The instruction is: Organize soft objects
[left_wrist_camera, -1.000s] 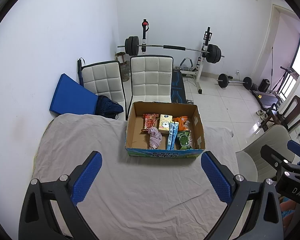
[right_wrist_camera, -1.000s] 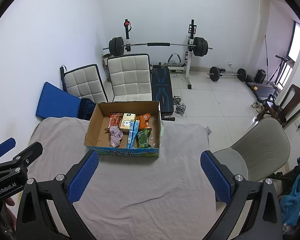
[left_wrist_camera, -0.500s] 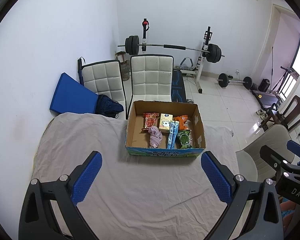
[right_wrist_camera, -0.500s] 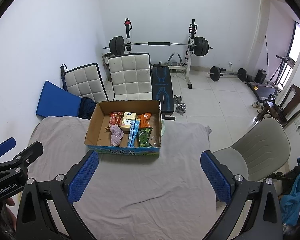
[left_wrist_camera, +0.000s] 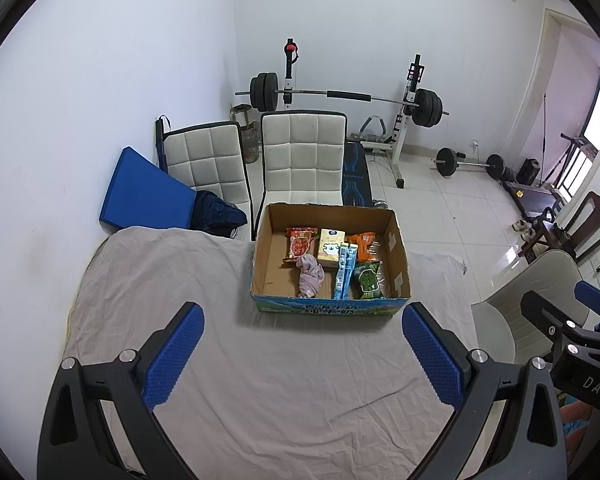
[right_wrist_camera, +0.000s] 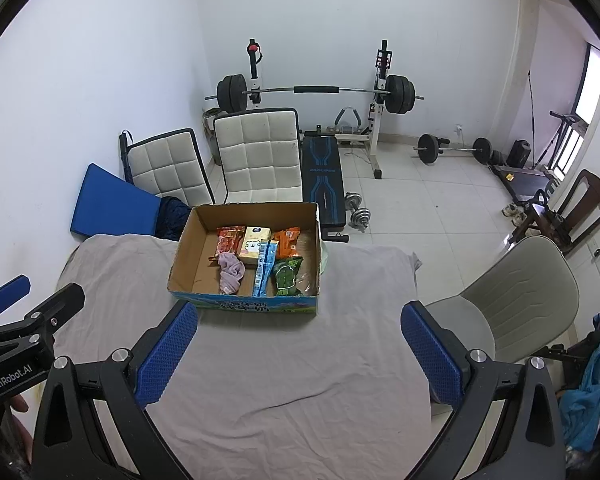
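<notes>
both grippers up above the near half of the table (left_wrist_camera: 148, 280), nothing in either. left gripper (left_wrist_camera: 302, 356) jaws spread wide, empty, blue pads (left_wrist_camera: 172, 356) facing each other. right gripper (right_wrist_camera: 298, 354) same: jaws spread wide, empty.

cardboard box (left_wrist_camera: 396, 248) sits on the grey cloth-covered table, toward the far edge, well apart from both grippers. in the left wrist view it's centred just beyond the fingertips; in the right wrist view it's left of centre.

box contents:
- pink cloth (left_wrist_camera: 310, 276) crumpled near the middle, touching the red snack bag (left_wrist_camera: 299, 244)
- cream carton (left_wrist_camera: 331, 246) in the far row, between the red bag and the orange snack bag (left_wrist_camera: 362, 244)
- blue stick pack (left_wrist_camera: 344, 270) lying near-to-far, just right of the cloth
- green snack bag (left_wrist_camera: 366, 280) at the near right corner
- left part of the box floor is bare

far side of the table: two white padded chairs (left_wrist_camera: 304, 156), blue mat (left_wrist_camera: 140, 196) leaning on the left wall, barbell rack (left_wrist_camera: 348, 96) at the far wall. grey chair (right_wrist_camera: 520, 292) at the table's right edge.
</notes>
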A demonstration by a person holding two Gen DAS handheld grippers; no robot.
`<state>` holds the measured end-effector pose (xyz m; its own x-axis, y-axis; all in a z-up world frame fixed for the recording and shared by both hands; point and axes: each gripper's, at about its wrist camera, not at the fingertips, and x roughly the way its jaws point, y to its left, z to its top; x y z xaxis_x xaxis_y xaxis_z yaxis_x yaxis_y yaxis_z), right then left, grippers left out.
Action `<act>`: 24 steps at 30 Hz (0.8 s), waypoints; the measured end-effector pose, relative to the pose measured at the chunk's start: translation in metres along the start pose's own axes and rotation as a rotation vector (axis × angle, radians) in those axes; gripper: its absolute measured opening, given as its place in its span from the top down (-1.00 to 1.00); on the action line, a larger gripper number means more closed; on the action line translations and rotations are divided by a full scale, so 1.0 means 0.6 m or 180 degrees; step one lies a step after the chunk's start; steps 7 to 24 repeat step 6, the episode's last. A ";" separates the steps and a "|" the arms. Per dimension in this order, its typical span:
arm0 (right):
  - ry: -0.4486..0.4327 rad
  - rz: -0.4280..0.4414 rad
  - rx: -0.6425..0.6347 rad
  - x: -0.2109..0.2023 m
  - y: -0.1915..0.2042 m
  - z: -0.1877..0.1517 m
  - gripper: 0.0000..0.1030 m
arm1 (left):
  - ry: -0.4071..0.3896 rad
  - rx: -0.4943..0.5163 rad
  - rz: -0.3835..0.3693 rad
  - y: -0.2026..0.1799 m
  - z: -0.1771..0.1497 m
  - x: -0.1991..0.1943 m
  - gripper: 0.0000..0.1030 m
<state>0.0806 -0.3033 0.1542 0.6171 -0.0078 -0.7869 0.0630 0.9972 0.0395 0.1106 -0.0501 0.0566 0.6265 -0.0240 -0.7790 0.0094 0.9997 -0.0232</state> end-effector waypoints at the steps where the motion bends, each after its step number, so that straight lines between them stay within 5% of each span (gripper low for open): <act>1: -0.0001 -0.0001 -0.0005 0.000 0.000 0.000 -1.00 | -0.0001 -0.0002 0.0000 0.000 0.000 0.000 -0.97; 24: -0.0015 -0.0021 -0.0008 -0.002 0.000 0.003 -1.00 | -0.0042 -0.0016 -0.0011 0.004 0.000 -0.007 -0.97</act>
